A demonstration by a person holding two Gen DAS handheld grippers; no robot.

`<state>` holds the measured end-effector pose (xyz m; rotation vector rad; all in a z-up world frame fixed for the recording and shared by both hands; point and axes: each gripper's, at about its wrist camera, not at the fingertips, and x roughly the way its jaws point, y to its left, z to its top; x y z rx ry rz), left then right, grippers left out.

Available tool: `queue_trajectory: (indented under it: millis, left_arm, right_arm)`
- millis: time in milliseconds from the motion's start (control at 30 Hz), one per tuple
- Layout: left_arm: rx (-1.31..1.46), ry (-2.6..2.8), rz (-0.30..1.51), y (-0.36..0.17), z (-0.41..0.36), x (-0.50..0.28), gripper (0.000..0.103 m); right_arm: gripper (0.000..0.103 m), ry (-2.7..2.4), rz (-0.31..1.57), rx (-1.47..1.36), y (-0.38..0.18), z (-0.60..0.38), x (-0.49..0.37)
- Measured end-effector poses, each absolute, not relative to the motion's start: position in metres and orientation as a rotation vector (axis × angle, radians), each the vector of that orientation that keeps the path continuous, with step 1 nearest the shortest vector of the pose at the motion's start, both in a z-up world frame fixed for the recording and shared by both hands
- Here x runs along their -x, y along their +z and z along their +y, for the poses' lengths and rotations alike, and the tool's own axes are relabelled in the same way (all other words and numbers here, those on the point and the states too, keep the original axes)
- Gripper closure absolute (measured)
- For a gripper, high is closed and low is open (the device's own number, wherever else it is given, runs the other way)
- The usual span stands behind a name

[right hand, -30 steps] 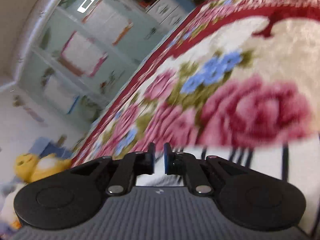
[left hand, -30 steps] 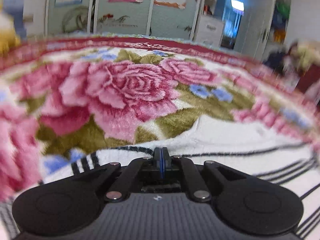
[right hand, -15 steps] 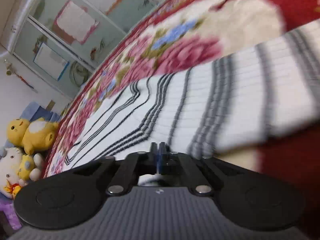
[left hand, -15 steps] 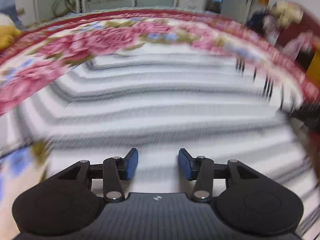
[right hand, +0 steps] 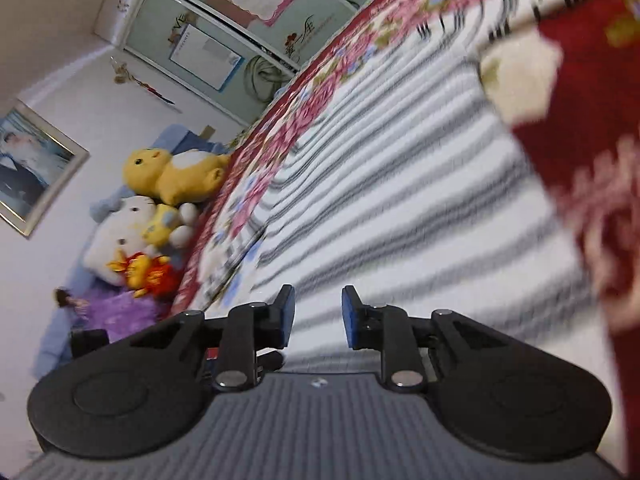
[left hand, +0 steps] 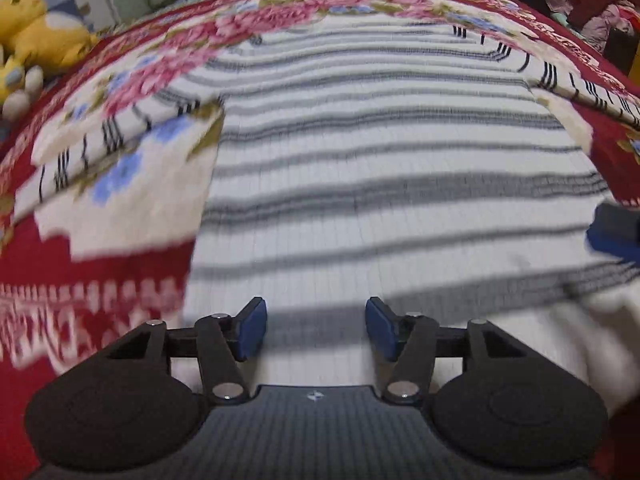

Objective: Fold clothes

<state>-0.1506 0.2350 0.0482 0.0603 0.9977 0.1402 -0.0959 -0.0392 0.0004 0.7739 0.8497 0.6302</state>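
Your left gripper (left hand: 316, 330) hangs over the near hem of the striped sweater (left hand: 380, 168), its jaws opening with nothing between them — the blue pads (left hand: 251, 328) stand clear of the knit. Your right gripper (right hand: 318, 316) is also opening, narrower, and empty, low over the same garment (right hand: 400, 184). The sweater lies spread flat on the floral red blanket (left hand: 100, 280), body toward you, one sleeve (left hand: 120, 128) angled out at the left and the other (left hand: 580, 84) at the right. Bare blanket borders the left side edge and the right one, so both edges are free. In the left view a dark, blue-tipped shape (left hand: 614, 232) sits at the right hem; blurred, likely your other gripper. Plush toys (right hand: 160, 208) crowd the far left beyond the blanket's border — well apart from the sweater.
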Motion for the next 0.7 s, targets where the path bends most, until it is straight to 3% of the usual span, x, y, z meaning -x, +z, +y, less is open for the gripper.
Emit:
queue_trajectory:
  millis: [67, 100, 200, 333, 433, 467, 533, 633, 700]
  left_arm:
    - [-0.081, 0.138, 0.974, 0.041, 0.233, 0.158, 0.04]
    - [-0.084, 0.138, 0.966, 0.039, 0.232, 0.159, 0.04]
    - [-0.068, 0.142, 0.964, 0.038, 0.233, 0.158, 0.04]
    - [-0.052, 0.143, 0.963, 0.038, 0.233, 0.16, 0.039]
    - [-0.055, 0.141, 0.95, 0.036, 0.233, 0.162, 0.038]
    - [-0.055, 0.14, 0.947, 0.035, 0.233, 0.163, 0.036]
    - [-0.051, 0.139, 0.939, 0.033, 0.236, 0.163, 0.033]
    - [-0.04, 0.136, 0.925, 0.031, 0.239, 0.164, 0.03]
    - [-0.041, 0.132, 0.916, 0.031, 0.24, 0.165, 0.029]
  right_arm:
    - [0.077, 0.574, 0.923, -0.784, -0.018, -0.047, 0.124]
    - [0.103, 0.529, 0.955, -0.783, -0.03, -0.051, 0.13]
    - [0.101, 0.501, 0.938, -0.825, -0.025, -0.06, 0.144]
    - [0.074, 0.529, 0.857, -0.776, 0.013, -0.055, 0.164]
    - [0.064, 0.541, 0.856, -0.742, 0.013, -0.047, 0.168]
    - [0.063, 0.531, 0.879, -0.73, 0.005, -0.046, 0.165]
    - [0.088, 0.485, 0.921, -0.715, -0.01, -0.046, 0.163]
    - [0.088, 0.463, 0.966, -0.712, -0.008, -0.049, 0.163]
    - [0.083, 0.471, 0.95, -0.699, 0.008, -0.048, 0.168]
